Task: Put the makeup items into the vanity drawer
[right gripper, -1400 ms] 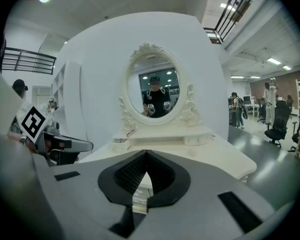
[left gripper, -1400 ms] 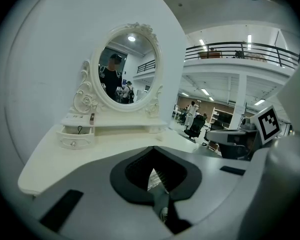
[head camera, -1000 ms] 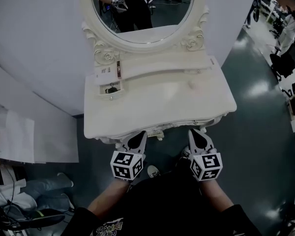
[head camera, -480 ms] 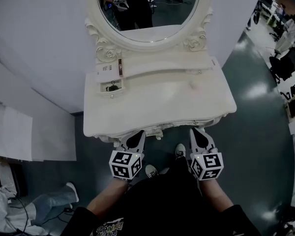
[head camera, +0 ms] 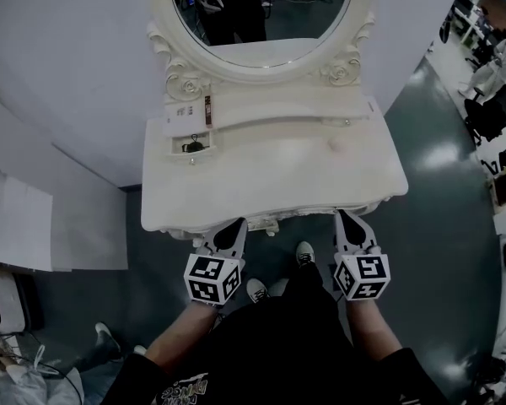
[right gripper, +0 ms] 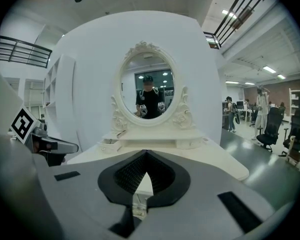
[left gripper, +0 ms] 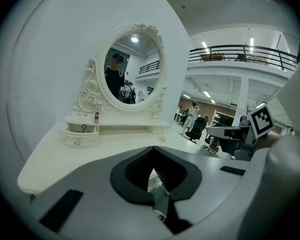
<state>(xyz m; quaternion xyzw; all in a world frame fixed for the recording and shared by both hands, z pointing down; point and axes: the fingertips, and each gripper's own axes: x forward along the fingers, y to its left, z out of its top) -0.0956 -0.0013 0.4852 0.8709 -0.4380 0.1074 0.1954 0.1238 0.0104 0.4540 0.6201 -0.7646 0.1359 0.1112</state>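
Vanity top (head camera: 278, 175) with small open drawer (head camera: 189, 157), dark item (head camera: 193, 146) inside

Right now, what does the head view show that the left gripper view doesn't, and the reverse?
Head view only: the left gripper and right gripper seen from above at the front edge of the vanity, and the person's shoes below. Left gripper view only: its own jaws shut on nothing, and a railed balcony beyond. Both: the oval mirror and the small open drawer holding a dark item.
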